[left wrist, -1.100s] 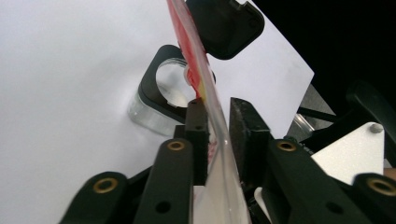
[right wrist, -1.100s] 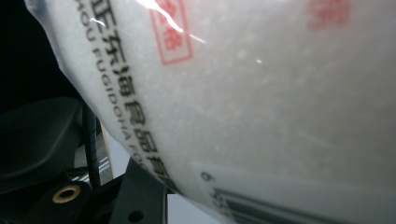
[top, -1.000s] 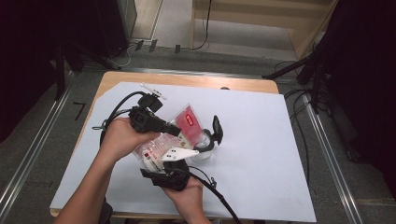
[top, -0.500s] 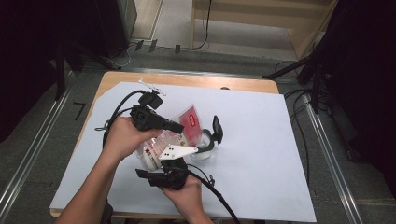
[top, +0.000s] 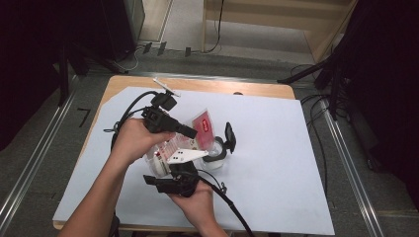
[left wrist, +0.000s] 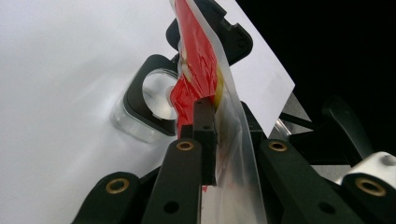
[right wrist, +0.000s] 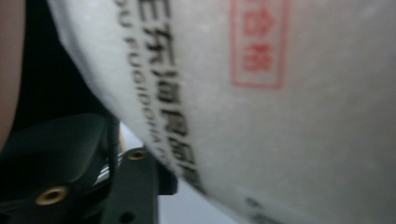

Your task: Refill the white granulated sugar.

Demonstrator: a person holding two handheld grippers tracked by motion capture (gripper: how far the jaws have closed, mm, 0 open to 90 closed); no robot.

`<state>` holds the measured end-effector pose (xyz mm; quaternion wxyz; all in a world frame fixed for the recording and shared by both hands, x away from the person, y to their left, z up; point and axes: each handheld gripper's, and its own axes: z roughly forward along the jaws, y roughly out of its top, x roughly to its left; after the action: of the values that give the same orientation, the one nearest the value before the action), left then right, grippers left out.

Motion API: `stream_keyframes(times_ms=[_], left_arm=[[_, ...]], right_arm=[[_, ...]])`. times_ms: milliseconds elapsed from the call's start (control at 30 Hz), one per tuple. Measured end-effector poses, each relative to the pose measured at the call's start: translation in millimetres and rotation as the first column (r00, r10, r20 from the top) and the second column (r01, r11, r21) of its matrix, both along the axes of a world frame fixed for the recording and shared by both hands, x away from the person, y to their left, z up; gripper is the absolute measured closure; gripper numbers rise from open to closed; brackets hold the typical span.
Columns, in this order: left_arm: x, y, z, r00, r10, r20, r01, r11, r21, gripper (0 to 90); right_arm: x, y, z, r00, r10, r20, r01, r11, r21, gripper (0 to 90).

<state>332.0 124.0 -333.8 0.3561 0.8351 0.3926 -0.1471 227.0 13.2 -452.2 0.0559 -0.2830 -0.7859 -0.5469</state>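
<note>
Left gripper (top: 190,131): jaws pressed together on the top edge of a clear plastic bag (left wrist: 205,88) with a red printed panel; in its own view the pad clamps the film flat against the opposite jaw.
Right gripper (top: 170,170): jaws part-way apart around the bag's white, rice-like fill, and they have just been closing a little; the bulging bag lies between them, though whether the pads press it cannot be told.
Bag's position: held above the middle of the white sheet (top: 276,148) on the table, between the two hands, tilted with its red end up and away from the person.
Container (left wrist: 149,100): a clear round pot with a black flip-top collar stands on the sheet just beyond the bag, its lid swung open.
Writing: the right gripper view shows blurred black characters and Latin letters, roughly "FU…DOHA", plus a red boxed stamp of two characters, too soft to read.
</note>
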Motion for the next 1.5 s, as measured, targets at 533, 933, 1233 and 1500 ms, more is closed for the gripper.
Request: stream_keyframes(times_ms=[533, 933, 1233, 1500], left_arm=[[-6.3, 2.1, 4.6, 0.9975, -0.049, 0.051, 0.049, 0.9988, 0.002, 77.1], [-8.3, 12.0, 9.4, 0.9986, -0.028, 0.044, 0.028, 0.9996, 0.005, 81.4], [-8.5, 7.9, 8.9, 0.9981, 0.0, 0.061, 0.001, 0.9999, -0.013, 85.9], [-9.6, 6.0, 9.9, 0.9977, 0.004, 0.068, -0.002, 0.9997, -0.024, 86.1]], right_arm=[[2.5, -6.3, -1.7, 0.9994, -0.03, -0.018, 0.031, 0.998, 0.052, 62.7], [0.4, -8.7, -3.9, 0.9993, -0.029, -0.024, 0.03, 0.997, 0.071, 62.7], [1.0, -4.9, 0.2, 0.9997, -0.022, 0.011, 0.022, 0.999, 0.03, 58.5], [0.3, -1.4, 4.1, 0.9995, -0.019, 0.025, 0.018, 0.999, 0.029, 61.3]])
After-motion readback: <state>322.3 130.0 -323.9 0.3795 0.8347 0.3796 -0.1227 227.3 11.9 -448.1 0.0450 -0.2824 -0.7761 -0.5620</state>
